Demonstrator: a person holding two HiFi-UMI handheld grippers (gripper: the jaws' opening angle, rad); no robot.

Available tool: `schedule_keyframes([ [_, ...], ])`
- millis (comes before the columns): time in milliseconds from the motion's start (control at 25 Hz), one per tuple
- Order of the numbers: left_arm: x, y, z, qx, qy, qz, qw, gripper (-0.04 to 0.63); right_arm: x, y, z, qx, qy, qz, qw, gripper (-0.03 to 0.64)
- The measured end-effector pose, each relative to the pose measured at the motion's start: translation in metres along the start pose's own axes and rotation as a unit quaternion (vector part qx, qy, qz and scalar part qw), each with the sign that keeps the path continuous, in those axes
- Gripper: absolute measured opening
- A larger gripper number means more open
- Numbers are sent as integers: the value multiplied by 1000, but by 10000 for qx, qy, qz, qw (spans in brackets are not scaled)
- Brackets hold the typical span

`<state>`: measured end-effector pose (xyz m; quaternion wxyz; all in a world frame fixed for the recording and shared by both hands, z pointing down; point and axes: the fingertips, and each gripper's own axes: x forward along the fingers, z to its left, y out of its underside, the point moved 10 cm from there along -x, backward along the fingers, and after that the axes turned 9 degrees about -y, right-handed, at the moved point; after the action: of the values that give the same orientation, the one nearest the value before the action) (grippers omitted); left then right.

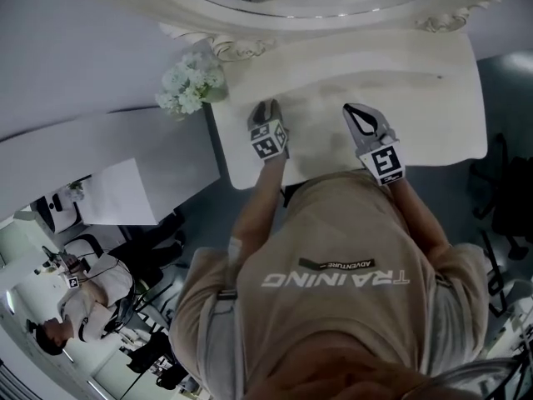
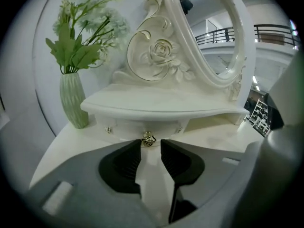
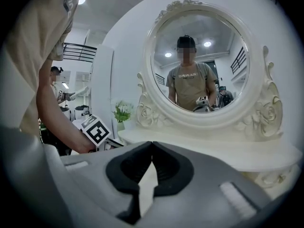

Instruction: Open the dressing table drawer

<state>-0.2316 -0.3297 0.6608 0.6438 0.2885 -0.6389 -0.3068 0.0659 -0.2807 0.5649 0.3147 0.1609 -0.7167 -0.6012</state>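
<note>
Your left gripper (image 2: 150, 145) has its fingers (image 2: 124, 163) standing apart, with nothing clamped. The drawer (image 2: 137, 127) sits straight ahead of it, under the small raised shelf (image 2: 161, 103) at the back of the counter (image 1: 433, 115), and its front looks pushed in. Its gold knob (image 2: 148, 139) lies right at the fingertips, in the gap between them (the pads don't press on it). A ribbed green vase (image 2: 73, 99) of pale flowers (image 2: 90, 23) stands to the left of the drawer, near the counter's corner.

Your right gripper (image 3: 151, 145) has its fingers (image 3: 168, 167) closed, tips touching, and they hold nothing. It points across the counter towards the round mirror (image 3: 199, 65), in whose glass you can see a person in a tan shirt reflected. The marker cube (image 3: 96, 129) of your left gripper shows low at its left.

From the head view, both grippers are over the counter's near edge, the left one (image 1: 266, 111) closer to the flowers and the right one (image 1: 362, 117) well apart from it.
</note>
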Motion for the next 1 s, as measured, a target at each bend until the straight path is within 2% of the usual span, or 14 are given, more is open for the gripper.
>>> schedule_keyframes([
  [240,9,-5,-2,-53,-246,-26,9997,120,-2,7,-14,91,43,119,9999,3],
  [560,0,-4,-5,248,-237,134,9993,103,3,7,-18,96,-47,105,9999,3],
  [1000,-23,16,-9,160,-268,279,9991,101,-4,10,-11,90,-91,86,9999,3],
])
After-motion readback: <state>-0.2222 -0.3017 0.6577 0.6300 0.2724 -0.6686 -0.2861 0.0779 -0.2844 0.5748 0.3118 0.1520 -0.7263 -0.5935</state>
